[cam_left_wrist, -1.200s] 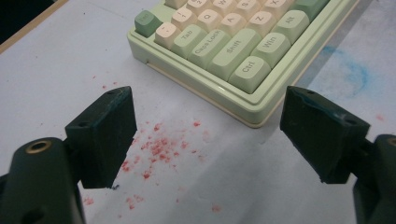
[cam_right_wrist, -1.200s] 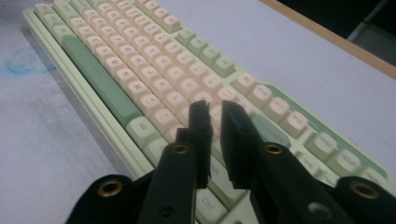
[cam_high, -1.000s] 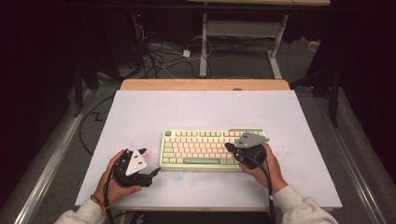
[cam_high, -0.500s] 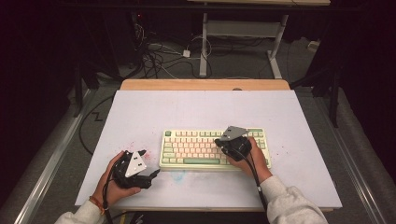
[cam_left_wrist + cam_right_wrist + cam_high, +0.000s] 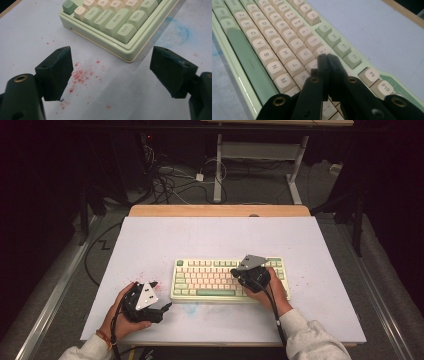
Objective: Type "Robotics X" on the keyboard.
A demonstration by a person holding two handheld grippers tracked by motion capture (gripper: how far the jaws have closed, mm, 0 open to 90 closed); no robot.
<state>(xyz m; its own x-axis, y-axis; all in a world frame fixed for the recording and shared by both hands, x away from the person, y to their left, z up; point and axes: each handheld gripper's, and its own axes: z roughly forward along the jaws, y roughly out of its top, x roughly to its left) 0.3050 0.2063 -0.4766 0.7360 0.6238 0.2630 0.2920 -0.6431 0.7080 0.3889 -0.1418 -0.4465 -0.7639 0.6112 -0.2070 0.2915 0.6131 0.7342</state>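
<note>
Pale-green keyboard (image 5: 227, 280) lies mid-table under the right gripper (image 5: 327, 58), whose closed, empty jaws hover over the I and 8 keys and could press two at once, while the left gripper (image 5: 110, 72) rests spread apart beside its corner

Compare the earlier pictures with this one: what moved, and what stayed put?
The right claw, jaws shut and empty, slid leftward from the keyboard's right end to over its keys. Nothing was grasped or released. The left claw stayed open on the table; the keyboard did not shift.
</note>
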